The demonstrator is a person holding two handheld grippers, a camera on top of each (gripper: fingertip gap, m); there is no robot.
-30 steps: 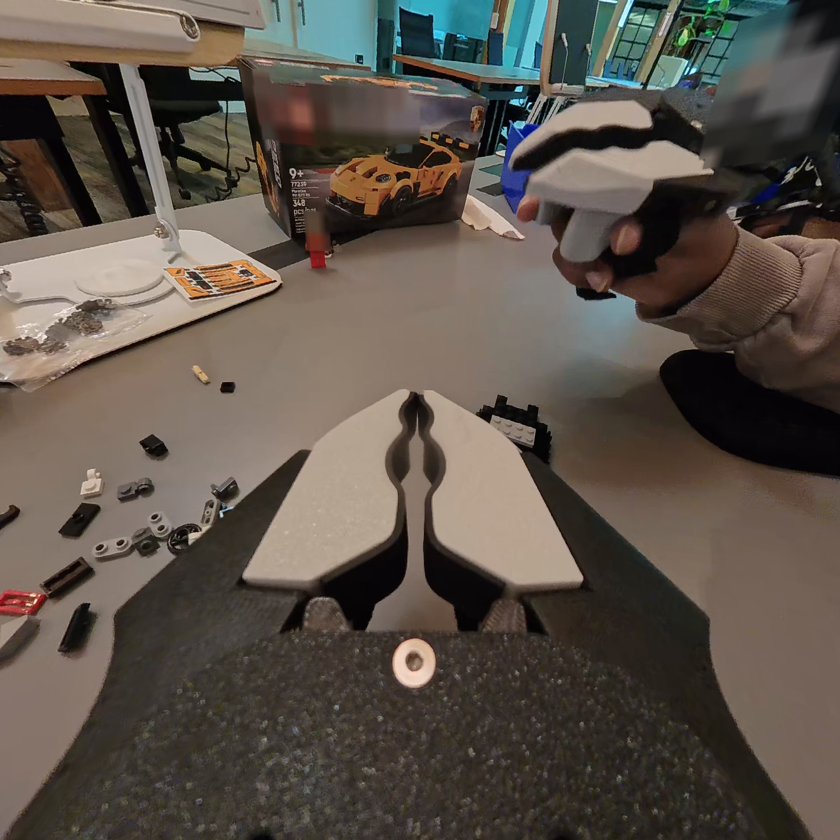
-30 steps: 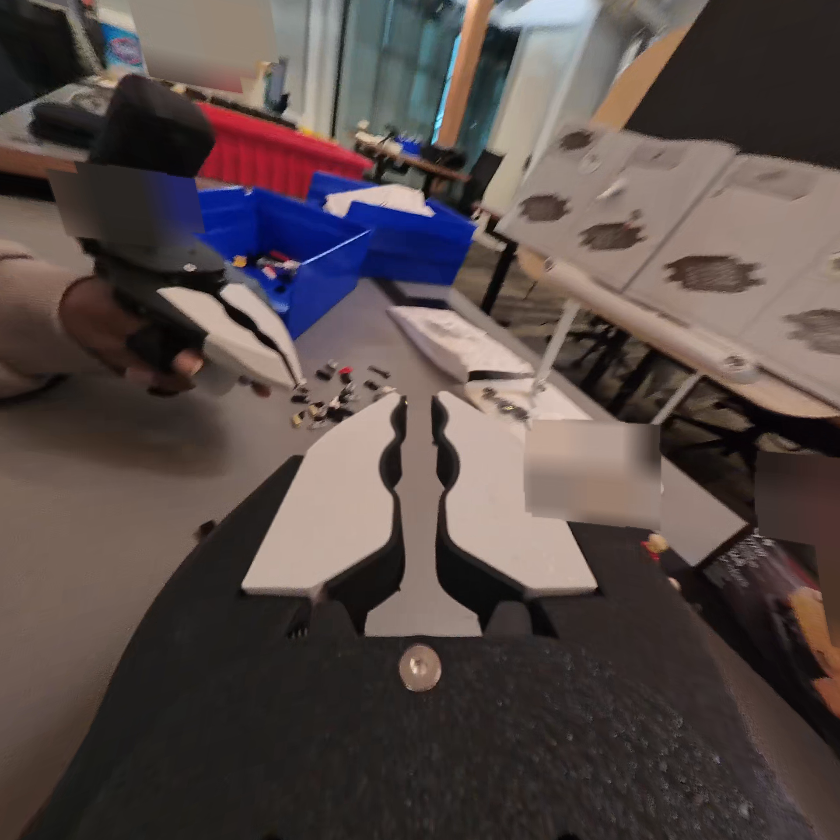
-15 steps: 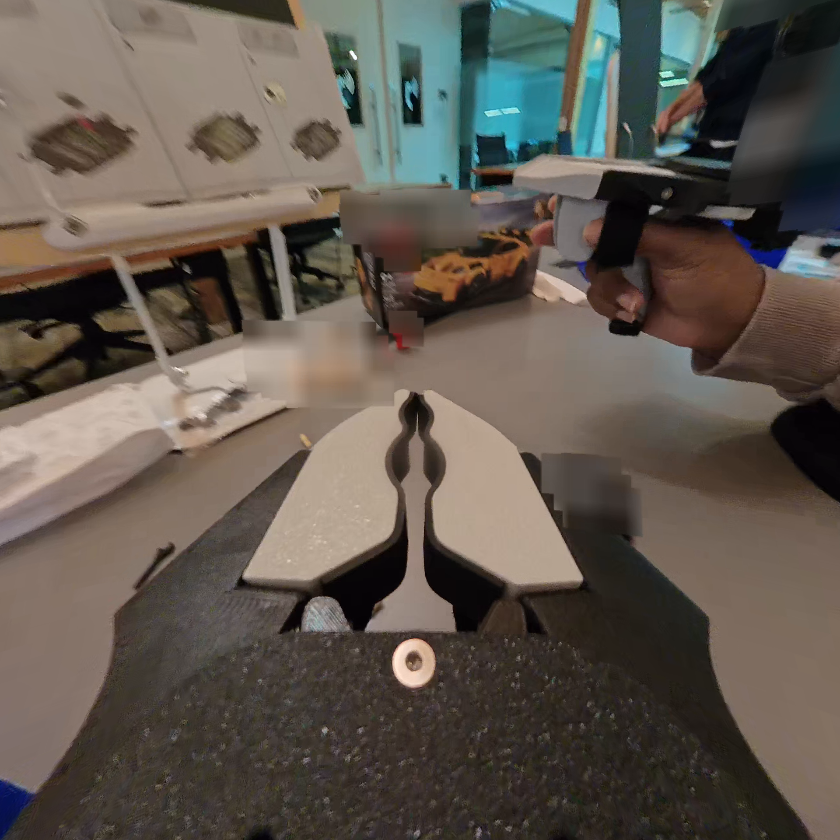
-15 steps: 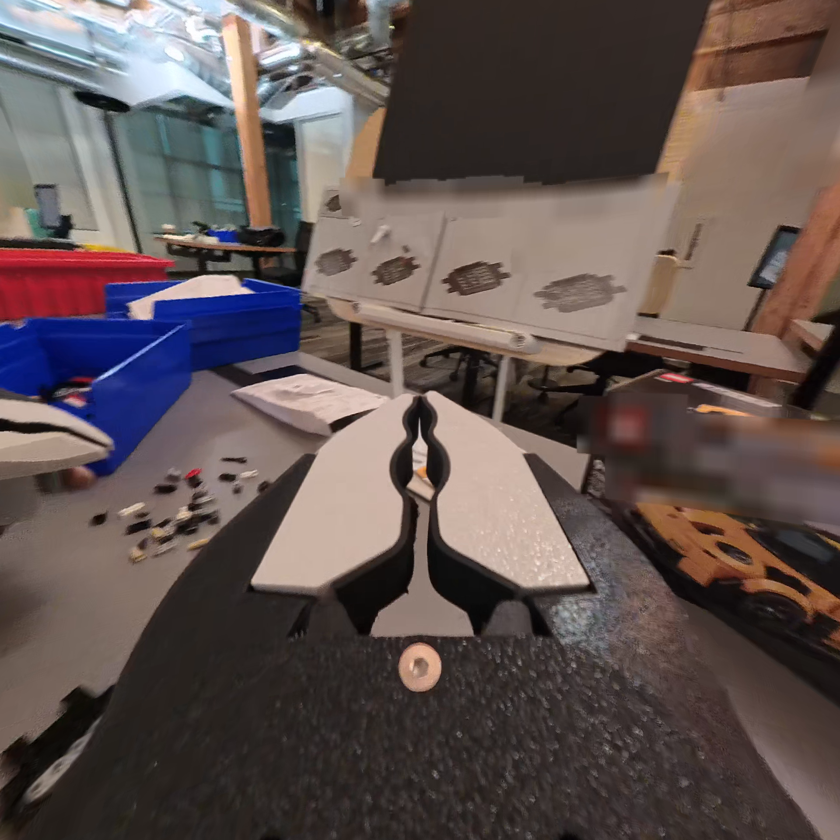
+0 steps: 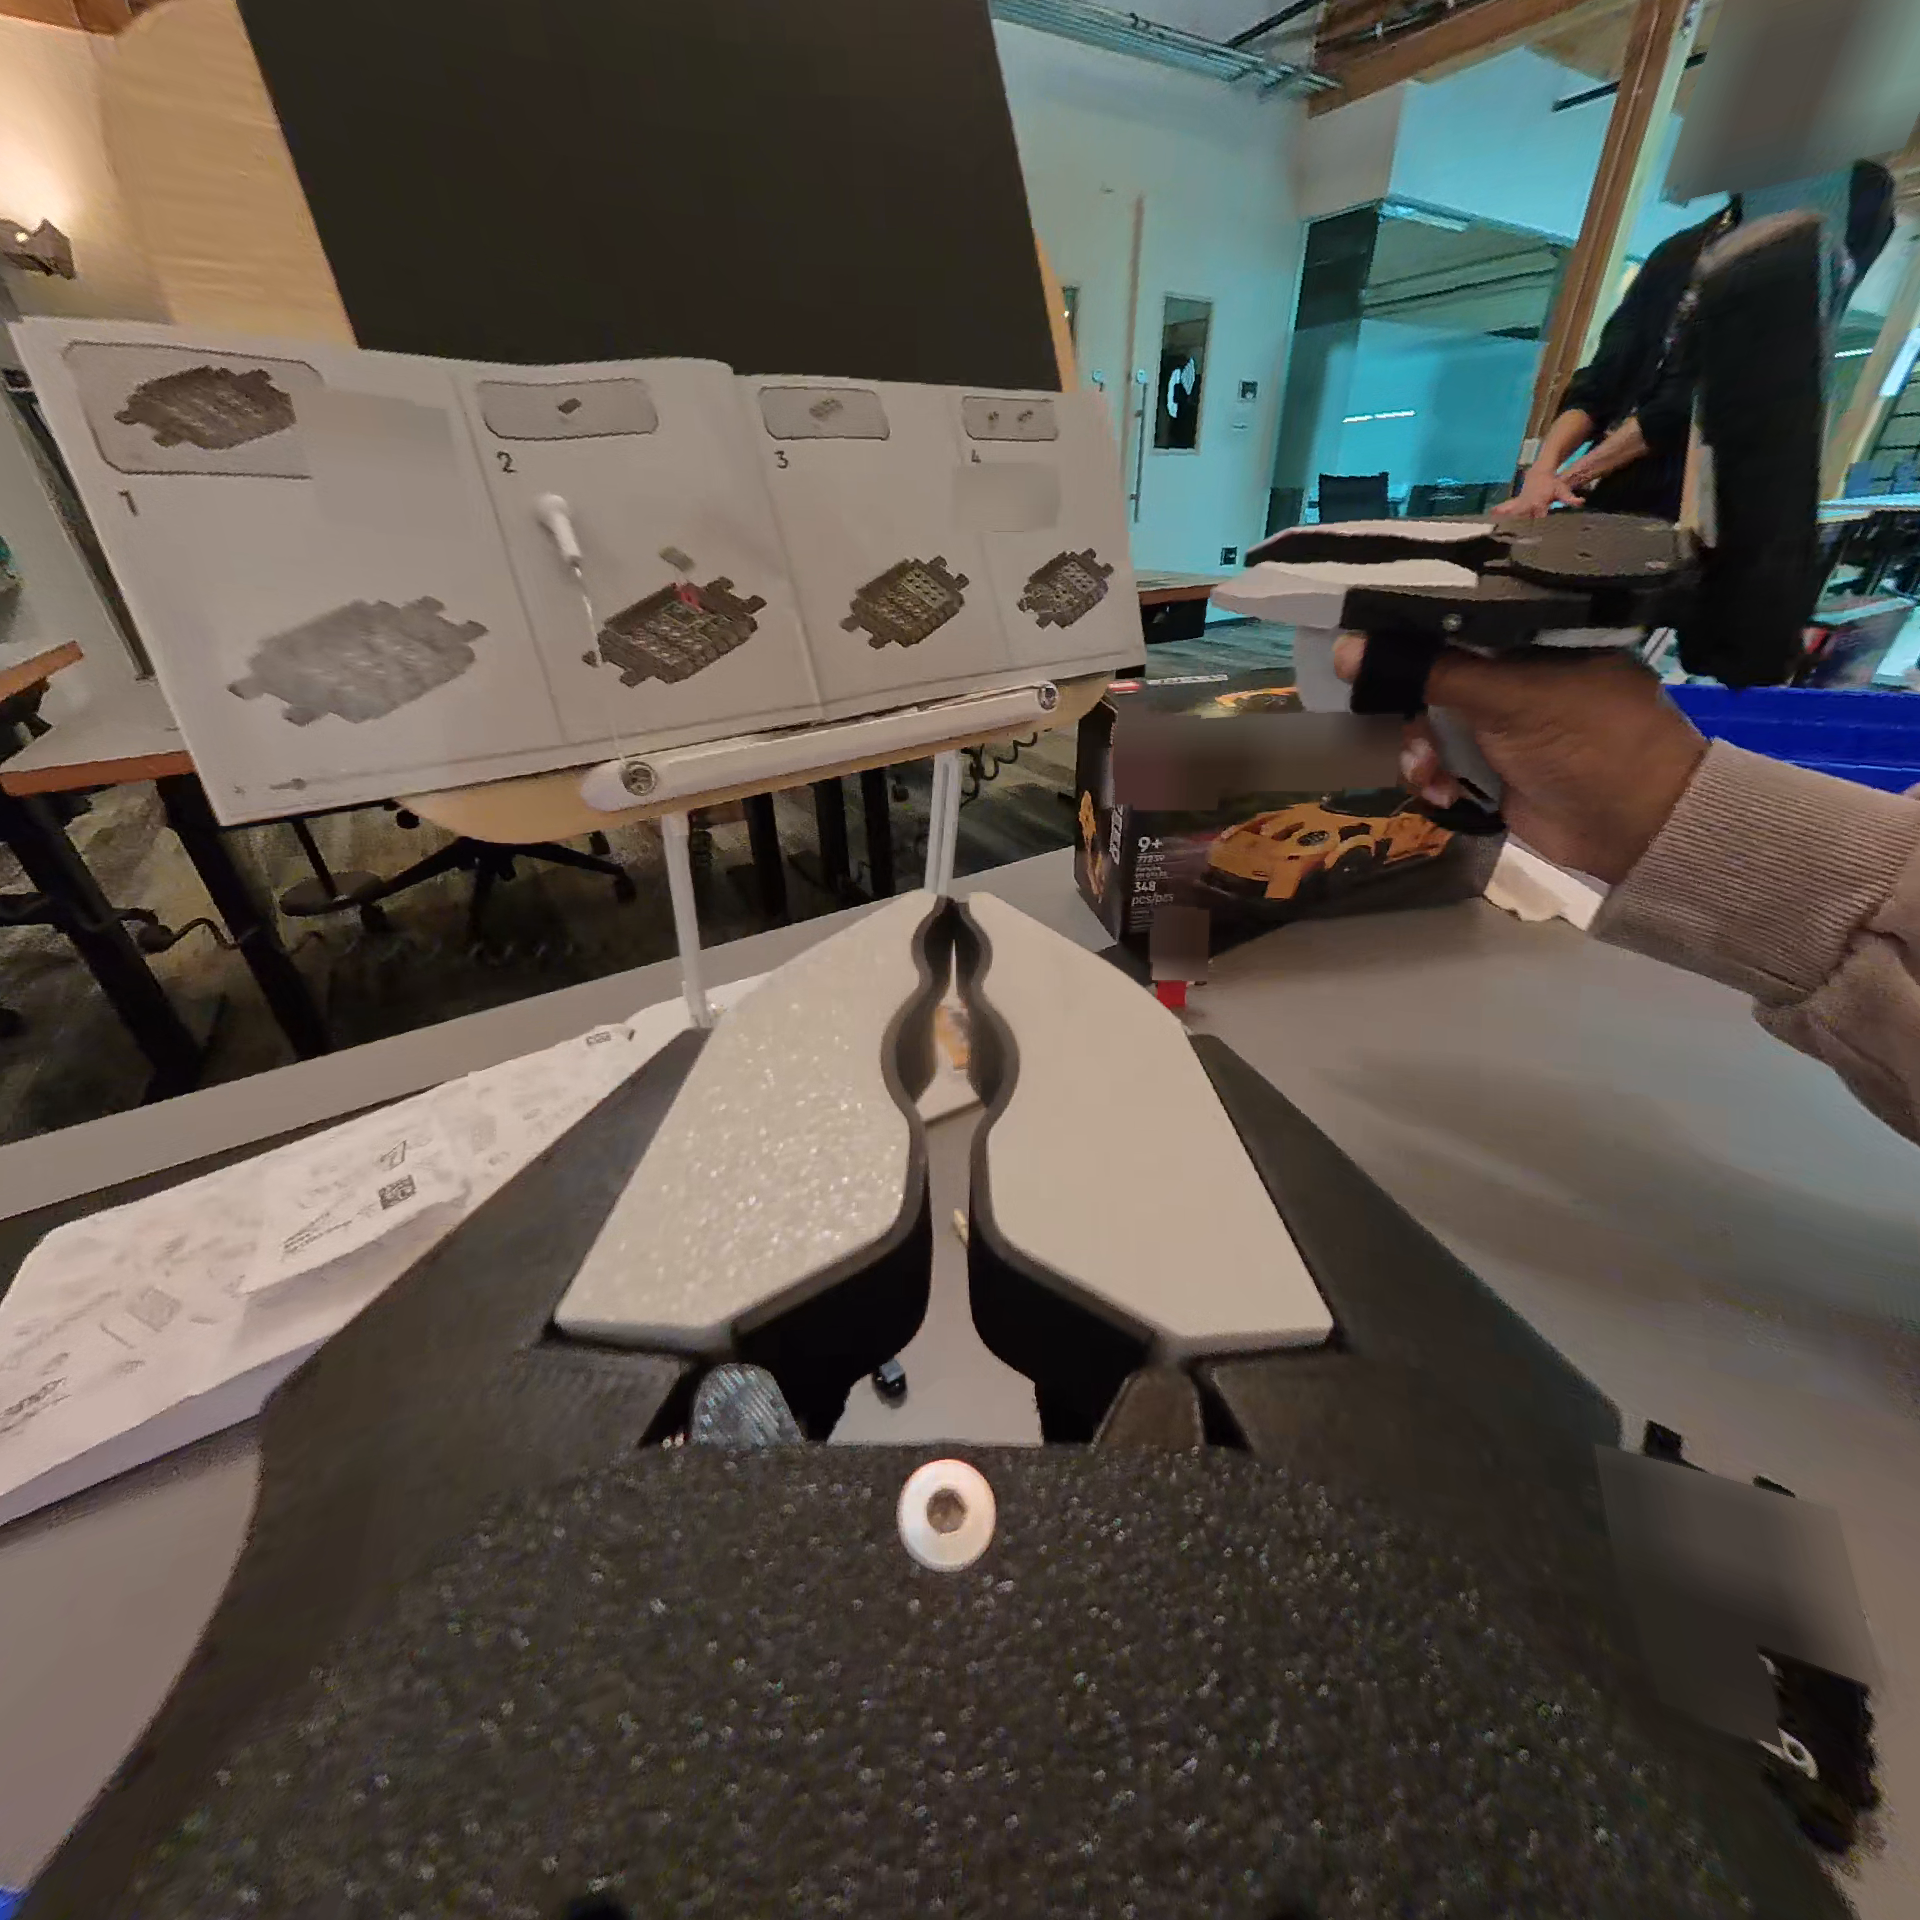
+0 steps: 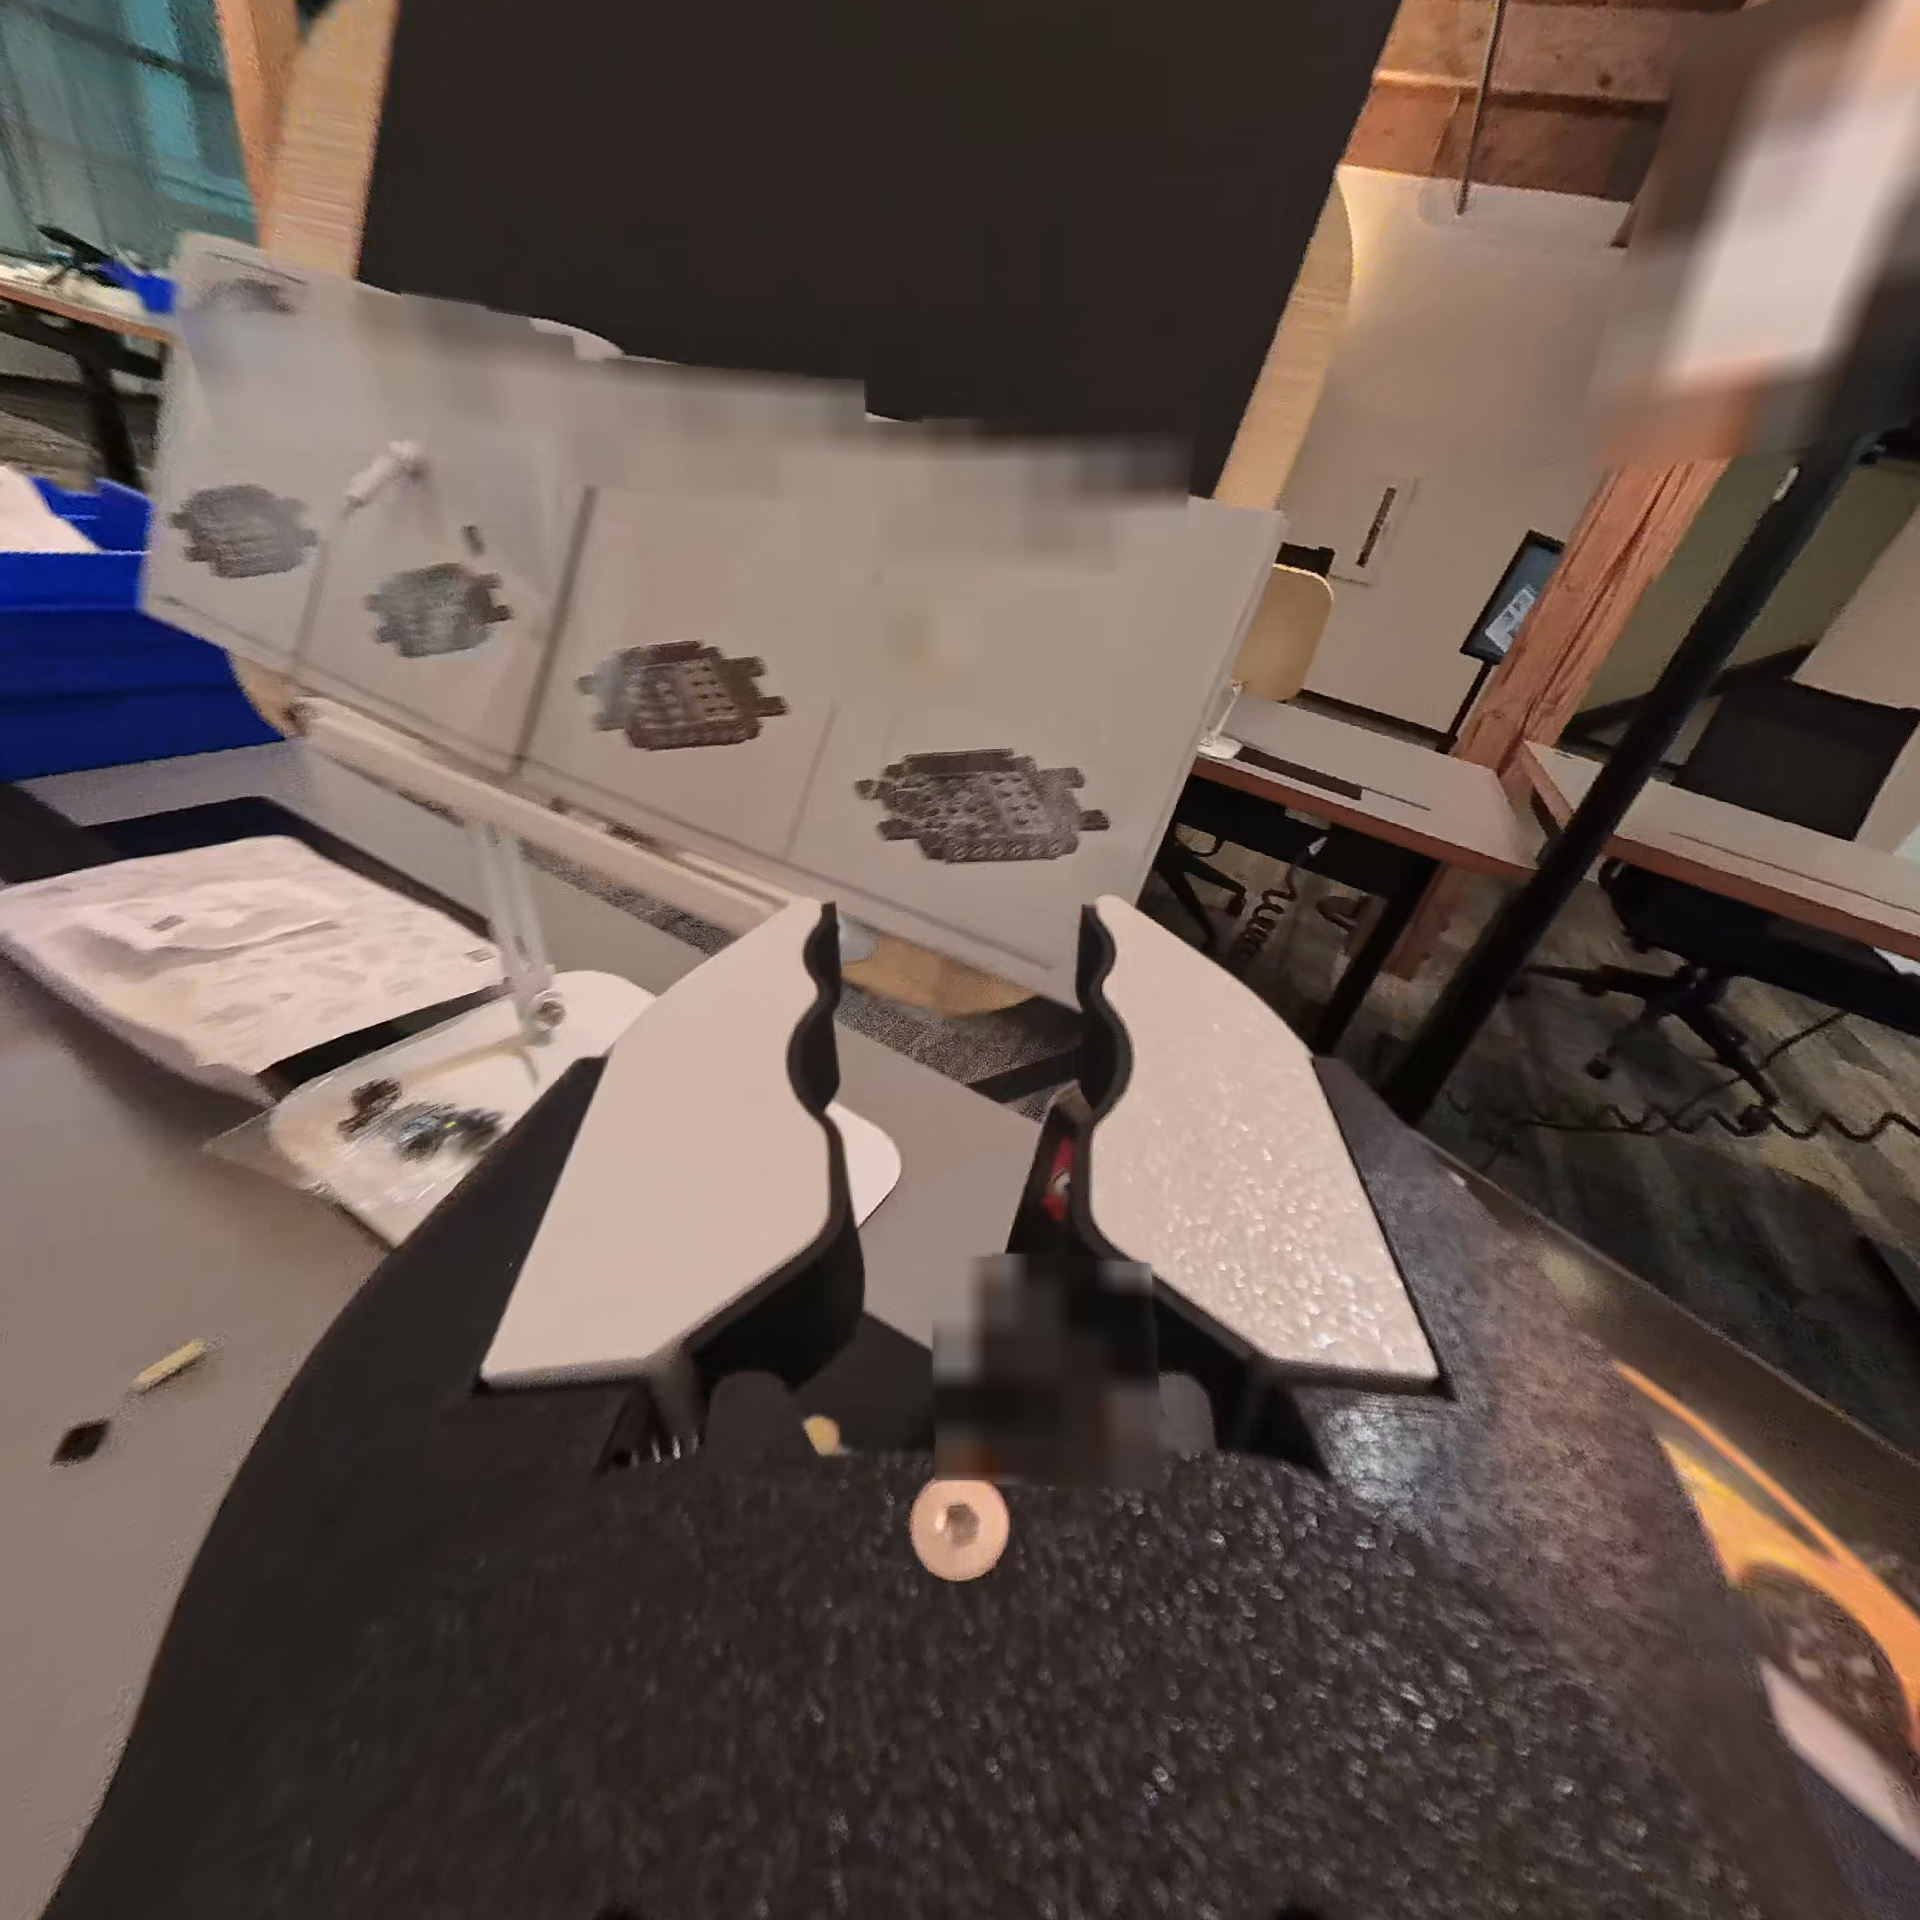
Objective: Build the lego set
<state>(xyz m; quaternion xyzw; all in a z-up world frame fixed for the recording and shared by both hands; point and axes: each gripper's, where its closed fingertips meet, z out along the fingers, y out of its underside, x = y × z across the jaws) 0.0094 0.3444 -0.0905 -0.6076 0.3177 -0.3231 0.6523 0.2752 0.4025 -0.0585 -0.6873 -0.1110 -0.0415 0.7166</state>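
Jaws of the right gripper (image 6: 954,914) stand wide apart with nothing between them, where half a second ago they were pressed together; one second ago they were only narrowly parted. Jaws of the left gripper (image 5: 948,914) are closed at the tips and hold nothing, as in both earlier frames. Both cameras have tilted upward: one second ago the left wrist view looked down on loose pieces scattered over the desk (image 5: 1507,1122), and now it faces the open instruction booklet (image 5: 582,561), which fills the upper part of the view on its white stand (image 5: 821,743). The right wrist view has swung the same way, so the blue bins that were large on its left now show only as a blue bin (image 6: 73,623) at the left edge.

In the left wrist view the right gripper is seen from the side, held level above the desk in a hand (image 5: 1558,758) with a beige sleeve (image 5: 1787,914). Below it stands the set's box (image 5: 1278,842), dark with an orange car, on the far part of the grey desk. A flat white paper bag (image 5: 208,1288) lies at the left, and a clear bag of dark pieces (image 6: 405,1127) lies by the stand's base. A small tan piece (image 6: 171,1363) and a small black piece (image 6: 81,1441) lie apart on the bare desk.

Behind are a dark panel (image 5: 644,177), wooden posts, other desks and office chairs, and a person in dark clothes (image 5: 1642,384) at the far right.
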